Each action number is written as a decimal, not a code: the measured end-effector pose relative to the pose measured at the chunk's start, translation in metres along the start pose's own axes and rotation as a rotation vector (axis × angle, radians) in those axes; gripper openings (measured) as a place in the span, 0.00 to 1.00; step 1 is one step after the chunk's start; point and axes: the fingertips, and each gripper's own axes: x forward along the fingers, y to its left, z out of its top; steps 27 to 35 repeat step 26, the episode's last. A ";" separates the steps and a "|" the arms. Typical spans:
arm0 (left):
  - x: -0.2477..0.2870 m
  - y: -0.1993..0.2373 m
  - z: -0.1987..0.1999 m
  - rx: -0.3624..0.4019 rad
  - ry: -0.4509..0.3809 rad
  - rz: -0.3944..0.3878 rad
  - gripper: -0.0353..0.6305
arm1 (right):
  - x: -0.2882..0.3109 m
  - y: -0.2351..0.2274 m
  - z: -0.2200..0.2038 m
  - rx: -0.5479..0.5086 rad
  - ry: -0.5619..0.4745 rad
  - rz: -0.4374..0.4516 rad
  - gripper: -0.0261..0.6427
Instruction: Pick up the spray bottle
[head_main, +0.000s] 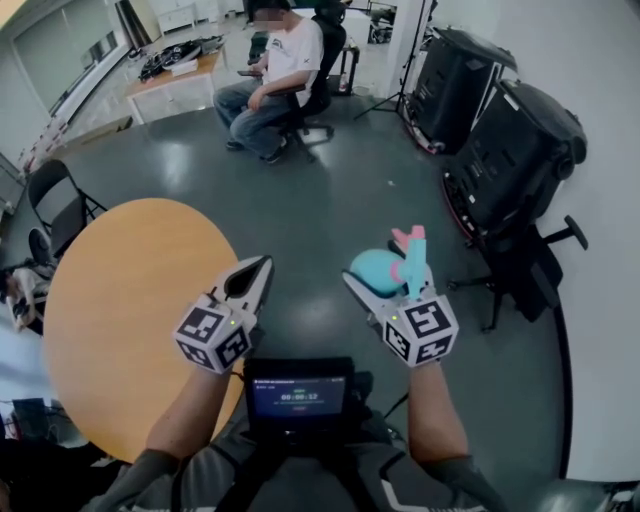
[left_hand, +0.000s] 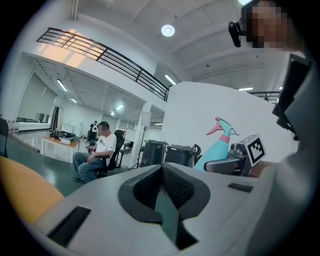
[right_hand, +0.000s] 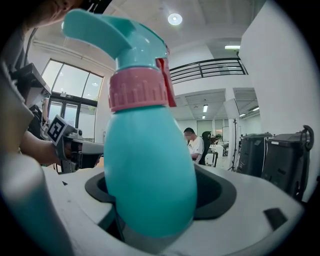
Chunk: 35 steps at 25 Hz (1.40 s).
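In the head view my right gripper (head_main: 383, 277) is shut on a teal spray bottle (head_main: 377, 270) with a pink collar and trigger, held in the air over the grey floor. In the right gripper view the spray bottle (right_hand: 149, 165) stands upright between the jaws and fills the middle of the frame, its nozzle pointing left. My left gripper (head_main: 262, 266) hangs beside it on the left, shut and empty. The left gripper view shows its own jaws closed on nothing (left_hand: 164, 187), with the spray bottle (left_hand: 216, 148) off to the right.
A round wooden table (head_main: 110, 310) lies at the lower left, its edge under my left gripper. A folding chair (head_main: 60, 205) stands beyond it. A person (head_main: 275, 70) sits on an office chair further back. Black cases and a chair (head_main: 510, 150) line the right wall.
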 end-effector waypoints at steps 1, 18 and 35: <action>-0.001 0.001 0.001 0.000 -0.001 -0.004 0.06 | 0.003 0.001 0.000 -0.003 0.005 -0.004 0.67; -0.007 0.010 -0.007 -0.031 0.003 -0.006 0.06 | 0.007 0.014 0.001 -0.017 0.015 -0.003 0.67; -0.005 0.012 -0.007 -0.039 0.010 -0.007 0.06 | 0.008 0.012 0.004 -0.019 0.015 0.002 0.67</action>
